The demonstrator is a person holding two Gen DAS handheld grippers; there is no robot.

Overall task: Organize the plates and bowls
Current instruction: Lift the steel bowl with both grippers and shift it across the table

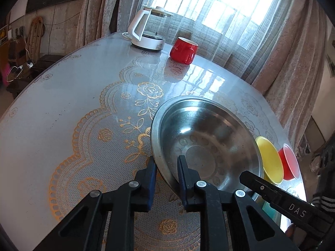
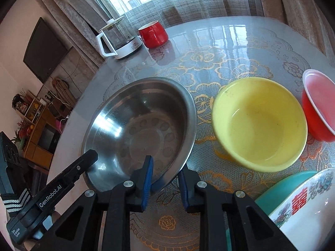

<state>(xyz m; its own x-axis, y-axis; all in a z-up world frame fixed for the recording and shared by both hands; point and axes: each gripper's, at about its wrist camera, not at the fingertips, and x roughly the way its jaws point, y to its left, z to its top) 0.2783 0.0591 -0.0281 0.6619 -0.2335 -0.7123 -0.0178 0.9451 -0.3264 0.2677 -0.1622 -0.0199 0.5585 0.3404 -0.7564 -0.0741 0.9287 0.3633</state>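
Straddling the near rim of the steel bowl (image 1: 207,144) on the lace-covered table (image 1: 69,113), my left gripper (image 1: 166,163) pinches its left edge and my right gripper (image 2: 165,167) its right, with the yellow bowl (image 2: 259,123) lying just to the right.

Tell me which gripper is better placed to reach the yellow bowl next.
Right. The yellow bowl sits just beside the right gripper; from the left gripper the steel bowl lies between.
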